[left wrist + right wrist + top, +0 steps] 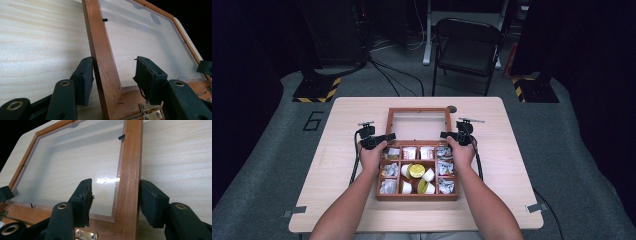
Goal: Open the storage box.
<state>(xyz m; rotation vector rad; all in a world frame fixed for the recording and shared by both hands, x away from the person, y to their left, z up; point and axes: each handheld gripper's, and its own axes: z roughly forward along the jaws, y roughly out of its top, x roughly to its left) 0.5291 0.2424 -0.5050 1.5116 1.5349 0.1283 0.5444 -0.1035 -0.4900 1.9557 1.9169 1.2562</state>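
A wooden compartment box (pixel 417 196) sits mid-table with its glass-paned lid (pixel 418 111) swung back. My left gripper (pixel 384 137) straddles the lid's left rail (pixel 102 62). Its outer pad lies against the wood and its inner pad stands off over the glass (pixel 150 42), so the left gripper (pixel 113 58) is open. My right gripper (pixel 447 135) straddles the right rail (pixel 130 182) in the same way. Its outer pad is at the wood and a gap shows on the glass side, so the right gripper (pixel 115 182) is open.
The box's compartments hold foil packets (pixel 445 169), small white cups and yellow-lidded cups (pixel 417 171). Brass hinges (pixel 86 235) join the lid to the box. Bare light-wood table (pixel 342 165) lies on both sides. A folding chair (pixel 467 45) stands beyond the far edge.
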